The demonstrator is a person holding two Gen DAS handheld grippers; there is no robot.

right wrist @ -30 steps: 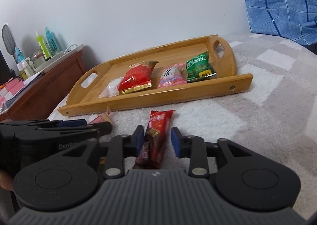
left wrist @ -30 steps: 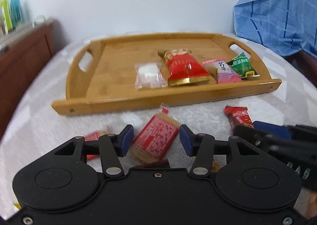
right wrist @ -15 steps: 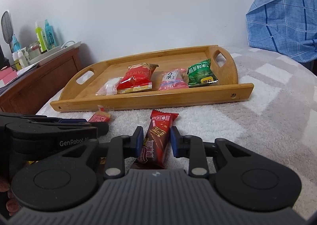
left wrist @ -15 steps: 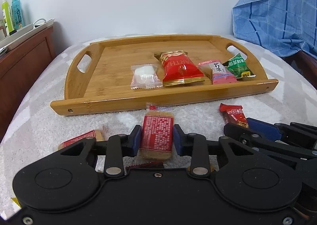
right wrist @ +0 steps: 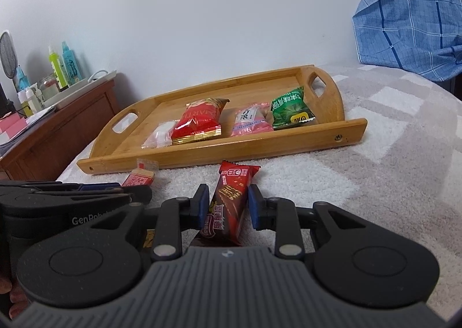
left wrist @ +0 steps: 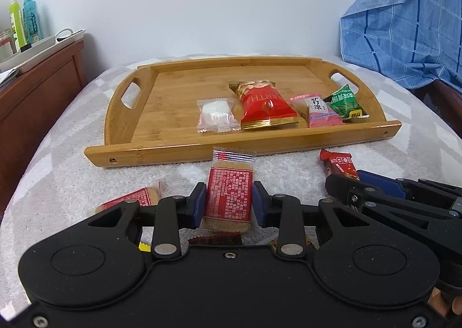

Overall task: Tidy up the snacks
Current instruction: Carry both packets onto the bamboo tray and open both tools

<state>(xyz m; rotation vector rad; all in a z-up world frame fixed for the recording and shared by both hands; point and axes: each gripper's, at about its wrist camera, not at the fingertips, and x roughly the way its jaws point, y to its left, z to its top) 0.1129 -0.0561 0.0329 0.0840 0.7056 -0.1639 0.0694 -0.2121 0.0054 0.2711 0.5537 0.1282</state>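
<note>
Left wrist: left hand-held gripper (left wrist: 228, 204) clamps biscuit packet (left wrist: 228, 198), right hand-held gripper (right wrist: 225, 206) clamps chocolate bar (right wrist: 229, 201), lower ends hidden.

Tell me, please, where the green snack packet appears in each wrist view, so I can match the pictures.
Left wrist: green snack packet at the tray's right end, upper right.
Right wrist: green snack packet right of centre, by the handle hole.
Shared landmark: the wooden tray.

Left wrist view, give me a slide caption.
Left gripper clamps a red biscuit pack before a wooden tray holding four snacks.
</note>
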